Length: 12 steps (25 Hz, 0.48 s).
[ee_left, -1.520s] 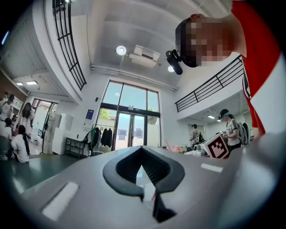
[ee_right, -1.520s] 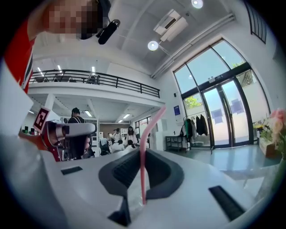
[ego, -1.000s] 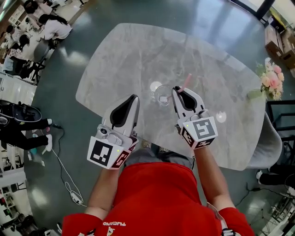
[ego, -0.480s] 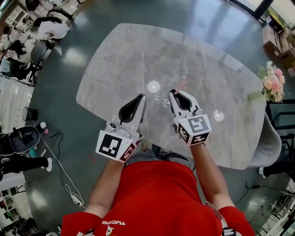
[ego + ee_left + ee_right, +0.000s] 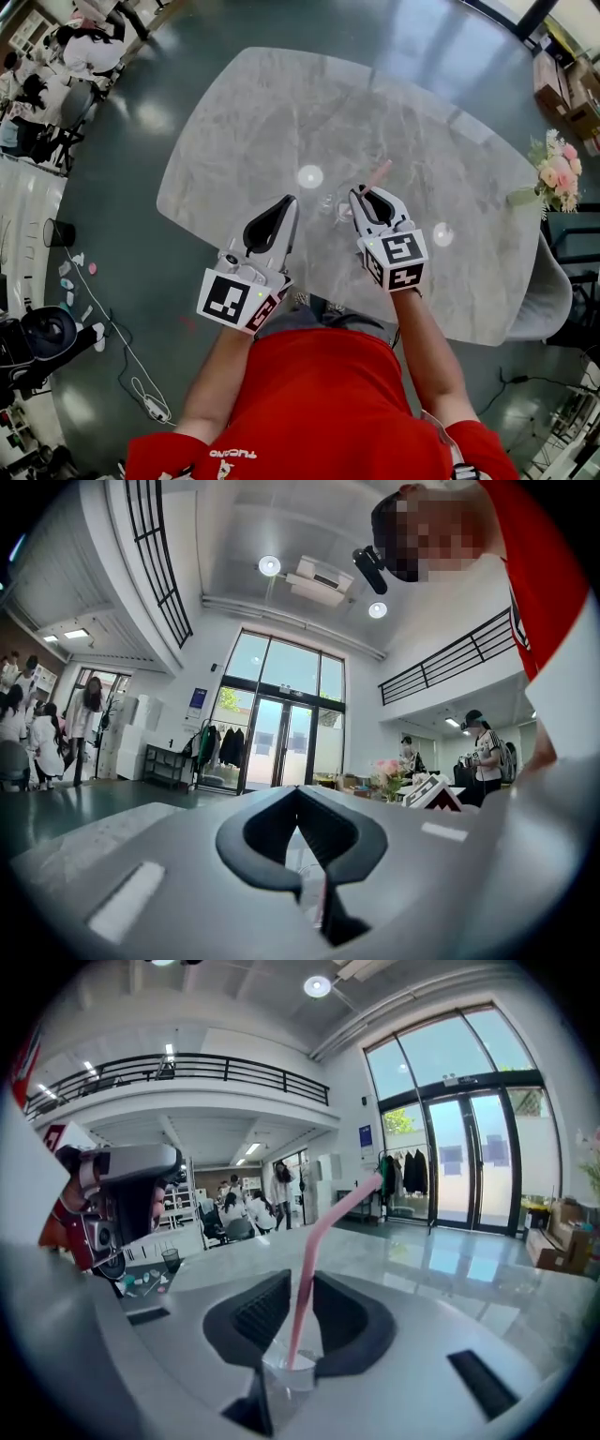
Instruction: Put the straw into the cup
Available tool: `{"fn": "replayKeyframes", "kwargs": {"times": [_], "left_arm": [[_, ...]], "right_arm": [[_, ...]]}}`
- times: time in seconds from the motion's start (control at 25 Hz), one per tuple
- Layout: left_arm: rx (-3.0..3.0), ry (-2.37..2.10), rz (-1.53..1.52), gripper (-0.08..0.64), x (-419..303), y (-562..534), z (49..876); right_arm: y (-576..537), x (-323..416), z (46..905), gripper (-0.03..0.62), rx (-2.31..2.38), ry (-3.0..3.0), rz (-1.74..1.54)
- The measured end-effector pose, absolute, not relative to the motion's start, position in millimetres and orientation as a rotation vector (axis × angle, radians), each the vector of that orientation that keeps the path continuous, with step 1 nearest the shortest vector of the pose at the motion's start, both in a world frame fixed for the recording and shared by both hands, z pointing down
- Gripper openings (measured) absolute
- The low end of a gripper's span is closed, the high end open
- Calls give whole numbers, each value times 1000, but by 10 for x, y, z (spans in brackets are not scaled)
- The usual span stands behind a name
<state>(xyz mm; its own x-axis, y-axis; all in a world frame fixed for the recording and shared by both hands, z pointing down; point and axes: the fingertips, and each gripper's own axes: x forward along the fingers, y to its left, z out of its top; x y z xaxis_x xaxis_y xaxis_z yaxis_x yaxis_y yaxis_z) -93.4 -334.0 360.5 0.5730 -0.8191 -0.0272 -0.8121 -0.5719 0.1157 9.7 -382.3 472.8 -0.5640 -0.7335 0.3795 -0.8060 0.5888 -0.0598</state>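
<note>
Between the opening jaws of the right gripper, set narrow: the pink straw, bent near the top, lower end down in the clear cup just under the pads (a sliver of gap either side of it). On the grey marble table, that cup, standing between the two grippers. On the left gripper, jaws tip to tip, nothing pinched, levelled toward the cup
</note>
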Motion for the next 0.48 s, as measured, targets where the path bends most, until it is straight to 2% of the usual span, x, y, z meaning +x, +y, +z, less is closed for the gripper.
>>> {"fn": "replayKeyframes", "kwargs": {"times": [0.16,0.48], "left_arm": [[2705,-1393,-114,5,-936,-3348,3648],[2716,-1364,-123,6,-944,-3388,3635]], "right_arm": [[-3842,137,4832,106,1217,-2427,299],[-3836,280,4992,135,1094,-2256,374]]}}
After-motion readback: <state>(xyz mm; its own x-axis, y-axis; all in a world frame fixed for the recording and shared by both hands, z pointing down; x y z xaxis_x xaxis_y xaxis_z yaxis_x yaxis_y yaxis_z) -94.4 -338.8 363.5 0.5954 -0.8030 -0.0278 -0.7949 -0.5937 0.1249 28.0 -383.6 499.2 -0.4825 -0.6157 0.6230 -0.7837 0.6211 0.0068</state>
